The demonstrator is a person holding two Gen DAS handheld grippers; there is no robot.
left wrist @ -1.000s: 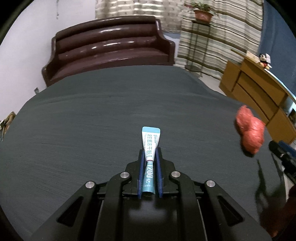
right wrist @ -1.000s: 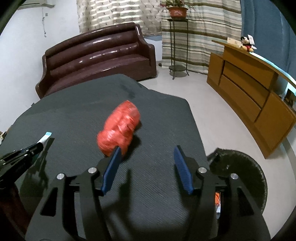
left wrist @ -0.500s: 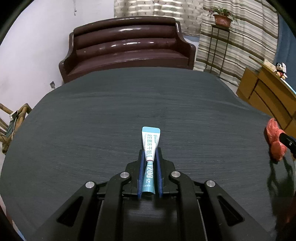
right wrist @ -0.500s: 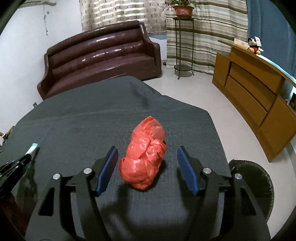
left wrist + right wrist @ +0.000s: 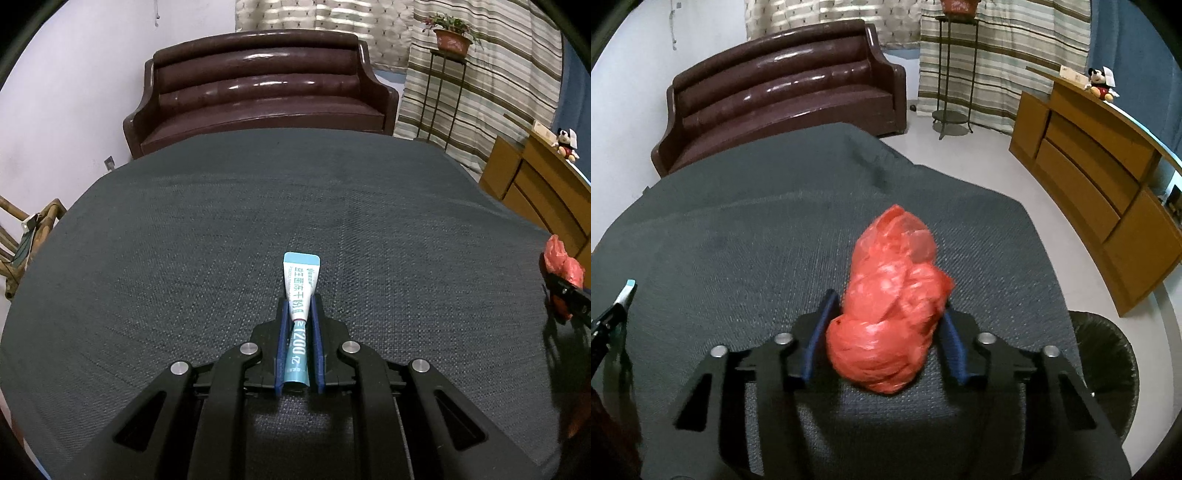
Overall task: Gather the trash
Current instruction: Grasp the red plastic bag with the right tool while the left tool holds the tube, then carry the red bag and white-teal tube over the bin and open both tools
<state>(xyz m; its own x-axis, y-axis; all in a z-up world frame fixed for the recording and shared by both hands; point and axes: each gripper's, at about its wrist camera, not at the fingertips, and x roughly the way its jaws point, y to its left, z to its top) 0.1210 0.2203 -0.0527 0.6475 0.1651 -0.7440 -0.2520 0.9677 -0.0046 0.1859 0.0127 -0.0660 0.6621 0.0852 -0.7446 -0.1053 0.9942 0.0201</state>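
Observation:
A crumpled red plastic bag (image 5: 894,280) lies on the dark grey tablecloth (image 5: 738,251) between the blue pads of my right gripper (image 5: 888,308). The jaws are closing and both pads touch the bag's sides. My left gripper (image 5: 299,302) is shut on a blue and white sachet (image 5: 301,277), whose flat end sticks out past the fingertips above the cloth. In the left wrist view the red bag (image 5: 561,262) and the right gripper (image 5: 569,295) show at the far right edge. In the right wrist view the left gripper (image 5: 609,321) with the sachet's tip (image 5: 628,290) shows at the left edge.
A black woven bin (image 5: 1104,365) stands on the floor by the table's right edge. A dark brown sofa (image 5: 258,88) is behind the table. A wooden cabinet (image 5: 1108,177) and a plant stand (image 5: 955,74) are to the right.
My right gripper moved in over the red bag, then narrowed its jaws onto the bag's sides. The left gripper's view swung left with the sachet still clamped.

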